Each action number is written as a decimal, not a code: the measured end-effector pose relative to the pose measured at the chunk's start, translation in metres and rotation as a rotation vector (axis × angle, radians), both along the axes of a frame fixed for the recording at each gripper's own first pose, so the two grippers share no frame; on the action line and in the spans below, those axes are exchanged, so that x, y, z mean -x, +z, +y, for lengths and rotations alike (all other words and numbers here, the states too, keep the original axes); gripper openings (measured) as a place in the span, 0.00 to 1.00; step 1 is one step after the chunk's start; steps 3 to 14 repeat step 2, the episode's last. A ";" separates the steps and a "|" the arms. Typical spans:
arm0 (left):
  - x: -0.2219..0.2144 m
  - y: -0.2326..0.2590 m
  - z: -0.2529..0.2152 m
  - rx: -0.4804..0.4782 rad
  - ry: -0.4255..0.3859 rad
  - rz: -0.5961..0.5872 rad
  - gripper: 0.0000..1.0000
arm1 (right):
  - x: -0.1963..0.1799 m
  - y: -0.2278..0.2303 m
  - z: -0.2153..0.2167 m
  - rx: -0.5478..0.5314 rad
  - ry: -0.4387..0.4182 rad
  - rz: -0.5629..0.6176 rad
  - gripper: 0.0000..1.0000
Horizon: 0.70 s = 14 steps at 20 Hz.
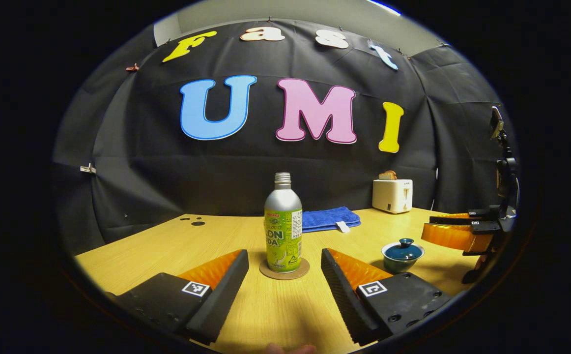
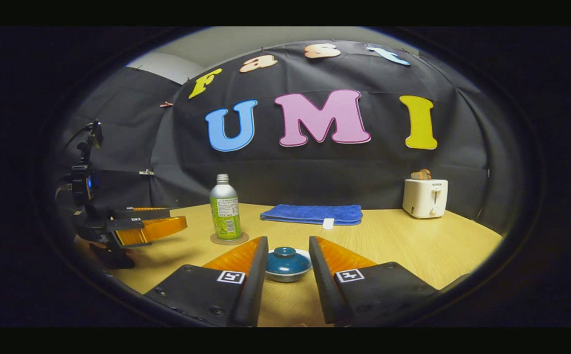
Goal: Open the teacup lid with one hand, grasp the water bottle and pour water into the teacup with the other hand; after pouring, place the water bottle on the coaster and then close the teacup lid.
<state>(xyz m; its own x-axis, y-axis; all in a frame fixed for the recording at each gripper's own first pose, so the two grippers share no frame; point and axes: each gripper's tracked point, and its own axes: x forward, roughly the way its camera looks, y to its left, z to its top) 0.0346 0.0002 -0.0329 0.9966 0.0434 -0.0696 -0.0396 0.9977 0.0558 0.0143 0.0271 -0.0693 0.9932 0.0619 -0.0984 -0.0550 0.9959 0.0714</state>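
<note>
Nothing done yet, judging by how things lie. Lid (image 2: 286, 252) on the teacup (image 2: 288, 269); bottle (image 1: 283, 226) upright on its coaster (image 1: 284, 270), mouth without a cap as far as can be told. All steps left: lifting the lid, gripping and tipping the bottle over the cup, setting it back on the coaster, closing the cup.

Left tool (image 1: 284, 263) held low over the table (image 1: 167, 246), level, aimed straight at the bottle; fingers spread wide, nothing between them, the bottle just ahead of the tips and apart from both. In the right gripper view, seen at the left edge, hovering above the table, well apart from the cup.

Right tool (image 2: 288, 258) likewise low and level, fingers parted, empty, framing the teacup, which sits just beyond the tips; no contact visible. In the left gripper view, seen at the far right, raised a little above the table beside the cup (image 1: 402, 255).

Behind, out of the way: a folded blue towel (image 2: 312, 214) and a white toaster (image 2: 425, 197) near the back wall.

Likely split: right for the lid, left for the bottle.
</note>
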 end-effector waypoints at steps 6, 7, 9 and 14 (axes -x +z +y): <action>0.000 0.000 0.000 0.000 0.000 0.000 0.94 | 0.000 0.000 -0.002 0.001 -0.010 0.000 0.52; 0.000 0.000 0.000 0.000 0.000 0.000 0.94 | 0.000 0.000 -0.002 0.001 -0.010 0.000 0.52; 0.000 0.000 0.000 0.000 0.000 0.000 0.94 | 0.000 0.000 -0.002 0.001 -0.010 0.000 0.52; 0.000 0.000 0.000 0.000 0.000 0.000 0.94 | 0.000 0.000 -0.002 0.001 -0.010 0.000 0.52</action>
